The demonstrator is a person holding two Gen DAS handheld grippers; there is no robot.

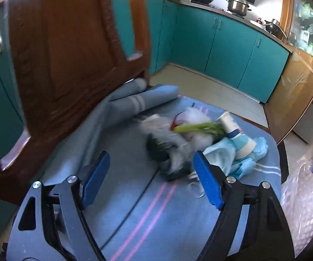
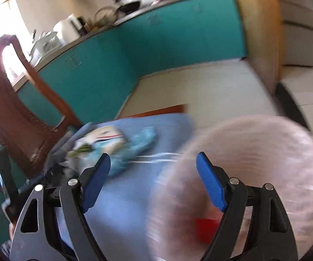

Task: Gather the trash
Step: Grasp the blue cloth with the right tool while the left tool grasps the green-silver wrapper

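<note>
A pile of trash lies on a blue striped cloth [image 1: 147,206] over a chair seat: white tissue [image 1: 193,113], a green stalk [image 1: 195,128], a paper cup [image 1: 228,124], crumpled light-blue material [image 1: 221,154] and a dark wrapper [image 1: 158,150]. My left gripper [image 1: 151,154] is open just short of the pile, with nothing between its pads. A translucent plastic bag [image 1: 304,191] sits at the right. In the blurred right wrist view my right gripper [image 2: 153,155] is open over the bag [image 2: 265,152], which holds something red [image 2: 204,228]. The pile [image 2: 104,143] lies to its left.
A carved wooden chair back [image 1: 69,54] rises close on the left of the seat. Teal kitchen cabinets [image 1: 221,43] with pots [image 1: 237,5] on the counter run behind. Pale tiled floor [image 2: 200,87] lies beyond the seat, and a wooden partition [image 1: 298,87] stands at the right.
</note>
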